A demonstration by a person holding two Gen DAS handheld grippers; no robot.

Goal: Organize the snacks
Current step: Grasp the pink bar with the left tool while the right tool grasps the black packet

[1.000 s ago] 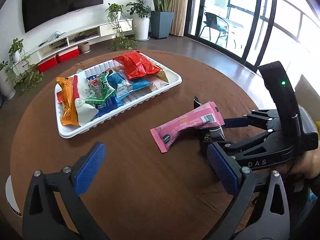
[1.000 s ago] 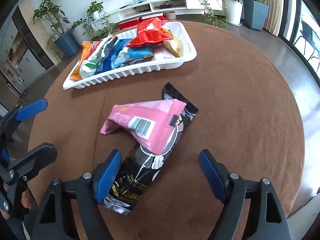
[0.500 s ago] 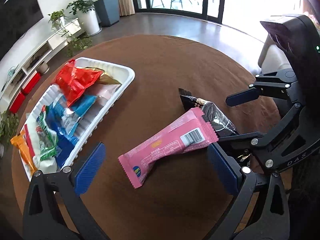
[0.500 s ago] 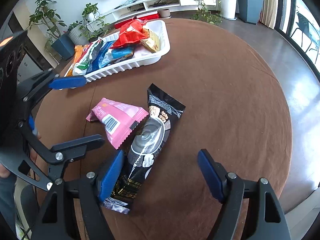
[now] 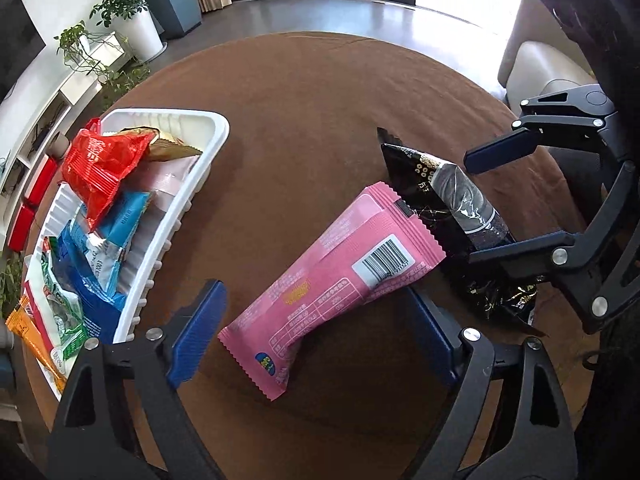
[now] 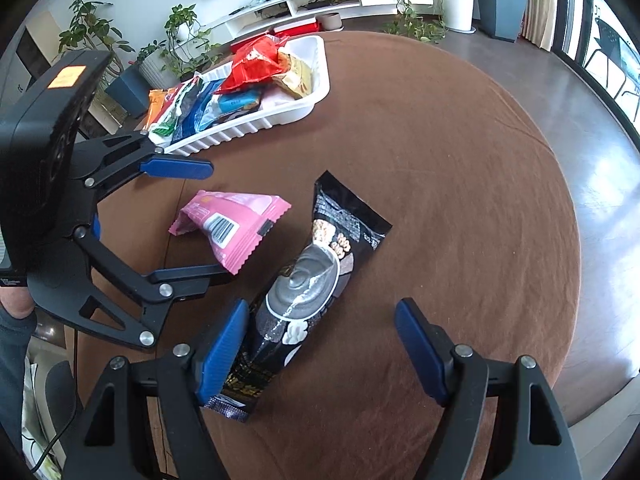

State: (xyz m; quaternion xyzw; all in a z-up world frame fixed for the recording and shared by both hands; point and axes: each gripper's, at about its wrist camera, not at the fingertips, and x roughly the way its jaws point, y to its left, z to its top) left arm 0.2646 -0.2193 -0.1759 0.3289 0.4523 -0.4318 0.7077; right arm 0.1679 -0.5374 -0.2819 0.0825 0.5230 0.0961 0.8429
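A pink snack packet (image 5: 336, 280) lies on the round brown table (image 5: 320, 100), its upper end resting on a black packet (image 5: 460, 200). My left gripper (image 5: 314, 334) points down over the pink packet, which sits between its blue pads; the jaws are closing and neither pad presses on it. In the right wrist view the black packet (image 6: 312, 280) lies between the fingers of my right gripper (image 6: 320, 352), which is open; the left pad is at the packet's edge and the right pad stands apart. The left gripper (image 6: 192, 220) straddles the pink packet (image 6: 232, 220).
A white ribbed tray (image 5: 216, 136) at the left holds several packets in red, blue, green and orange; it appears at the back as the tray (image 6: 280, 120) in the right view. The two grippers are close together. Plants, a low shelf and a pale chair surround the table.
My left gripper swung over the pink packet, rolled and came lower, and its jaws narrowed. The right gripper shifted slightly, so the black packet is now between its fingers.
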